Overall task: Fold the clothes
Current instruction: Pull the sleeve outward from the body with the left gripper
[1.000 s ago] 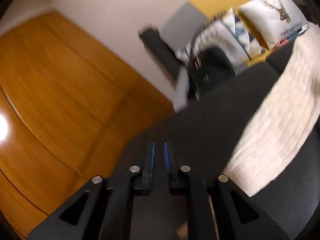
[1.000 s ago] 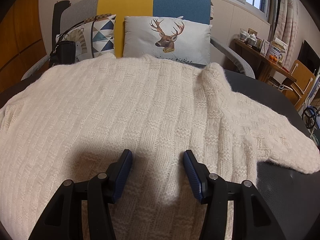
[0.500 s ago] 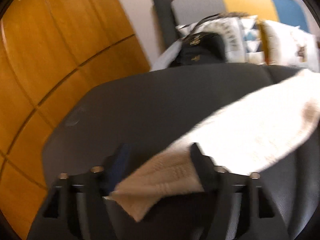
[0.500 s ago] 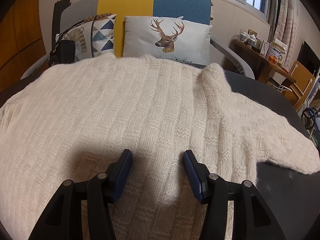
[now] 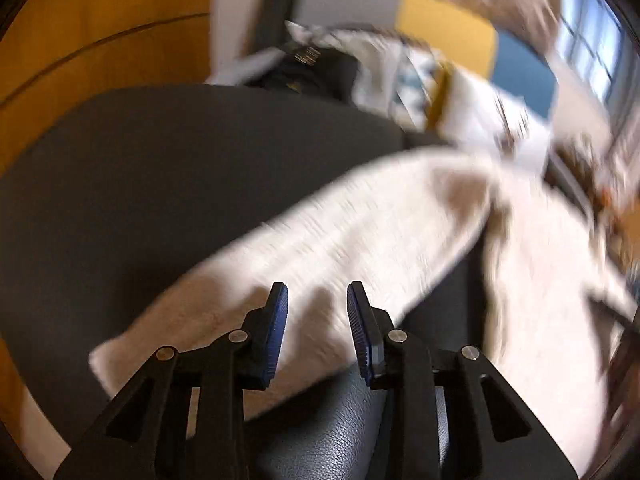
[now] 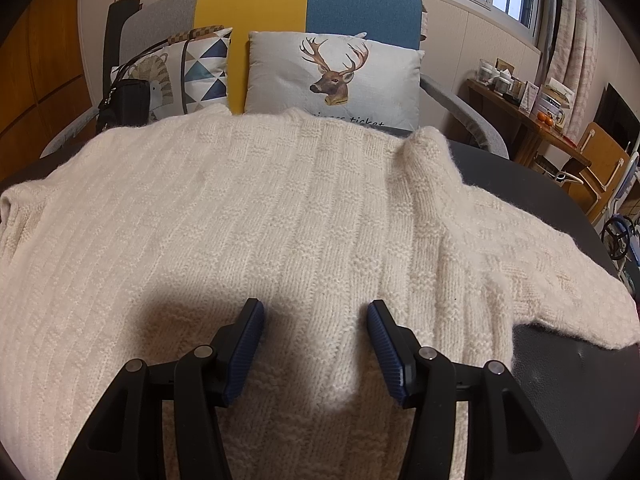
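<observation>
A: Gathering the sleeve first? Lies out flat on the bench, left of the sweater body.

B: Looks so. Left gripper jaws closing, sleeve between, not yet pinched. Right gripper jaws apart, resting over the sweater body.

A: Next?

B: Probably pinch, then fold across toward the body.
</observation>
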A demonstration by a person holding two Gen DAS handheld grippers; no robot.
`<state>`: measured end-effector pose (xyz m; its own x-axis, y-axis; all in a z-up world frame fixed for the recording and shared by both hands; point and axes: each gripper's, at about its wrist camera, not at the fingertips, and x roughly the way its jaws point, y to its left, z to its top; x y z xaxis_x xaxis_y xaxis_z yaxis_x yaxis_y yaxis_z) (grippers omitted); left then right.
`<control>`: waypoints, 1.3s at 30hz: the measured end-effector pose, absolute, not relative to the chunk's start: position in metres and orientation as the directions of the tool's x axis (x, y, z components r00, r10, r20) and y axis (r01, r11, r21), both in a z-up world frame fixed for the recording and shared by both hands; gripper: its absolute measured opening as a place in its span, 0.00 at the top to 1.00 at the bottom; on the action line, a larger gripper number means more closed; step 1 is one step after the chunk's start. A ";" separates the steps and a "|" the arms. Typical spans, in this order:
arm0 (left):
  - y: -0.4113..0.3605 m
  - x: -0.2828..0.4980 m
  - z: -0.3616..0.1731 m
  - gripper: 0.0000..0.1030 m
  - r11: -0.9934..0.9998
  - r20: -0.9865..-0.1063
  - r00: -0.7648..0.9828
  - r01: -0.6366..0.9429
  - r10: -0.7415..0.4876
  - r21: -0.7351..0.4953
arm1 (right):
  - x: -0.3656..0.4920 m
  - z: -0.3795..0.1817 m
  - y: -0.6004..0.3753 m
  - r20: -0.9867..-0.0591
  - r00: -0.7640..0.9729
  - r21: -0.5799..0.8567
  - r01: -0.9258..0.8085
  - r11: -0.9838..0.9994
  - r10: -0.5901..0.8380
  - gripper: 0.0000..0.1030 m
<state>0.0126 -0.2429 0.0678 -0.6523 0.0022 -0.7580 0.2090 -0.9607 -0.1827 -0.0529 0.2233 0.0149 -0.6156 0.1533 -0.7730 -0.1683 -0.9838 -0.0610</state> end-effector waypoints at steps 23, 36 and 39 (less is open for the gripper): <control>-0.324 -0.047 0.036 0.29 -0.906 -0.771 -0.494 0.338 -0.402 0.256 | -0.053 0.016 0.223 -0.772 -0.615 -0.072 -0.165 -0.984 0.160 0.46; -0.230 -0.040 0.104 0.28 -0.965 -0.671 -0.705 0.253 -0.232 0.068 | -0.054 0.015 0.224 -0.773 -0.614 -0.073 -0.163 -0.984 0.160 0.46; -0.148 -0.038 0.114 0.28 -1.000 -0.685 -0.729 0.008 0.014 -0.030 | -0.049 0.024 0.221 -0.764 -0.626 -0.070 -0.162 -0.984 0.157 0.45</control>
<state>-0.0376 -0.1480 0.1138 -0.7287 0.0144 -0.6847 0.0083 -0.9995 -0.0299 -0.0489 0.2207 0.0238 -0.6256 0.1571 -0.7641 -0.1622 -0.9843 -0.0696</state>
